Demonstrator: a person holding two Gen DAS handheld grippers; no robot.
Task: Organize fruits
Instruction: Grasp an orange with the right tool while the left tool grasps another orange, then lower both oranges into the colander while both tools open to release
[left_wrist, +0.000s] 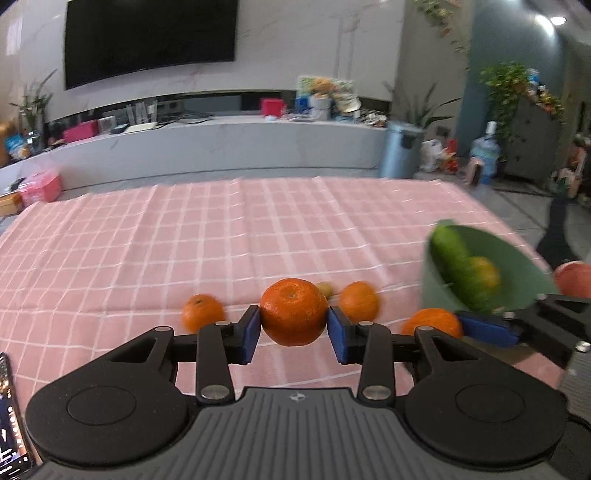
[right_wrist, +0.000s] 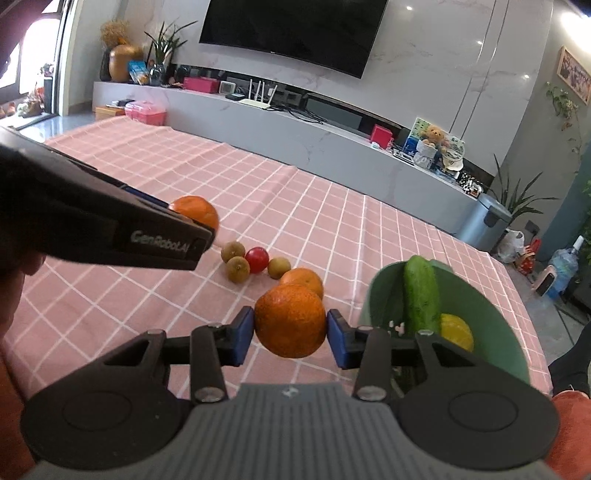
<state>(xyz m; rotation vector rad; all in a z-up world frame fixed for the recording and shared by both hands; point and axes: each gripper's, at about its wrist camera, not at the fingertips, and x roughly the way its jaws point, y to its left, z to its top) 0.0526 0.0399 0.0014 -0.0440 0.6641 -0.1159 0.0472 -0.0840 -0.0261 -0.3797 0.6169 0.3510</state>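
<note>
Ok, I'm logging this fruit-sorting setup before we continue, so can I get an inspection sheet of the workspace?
Surface: pink checked tablecloth, faintly creased.
Job's things: green bowl holding a cucumber and a yellow fruit; on the cloth, two loose oranges, three small brown fruits, a red tomato.
Clutter: phone at the left edge.
Grippers: left gripper shut on the left-held orange; right gripper shut on the right-held orange.
Cables: cables on the TV shelf only.
Surroundings: television, metal bin, water jug, plants.
</note>
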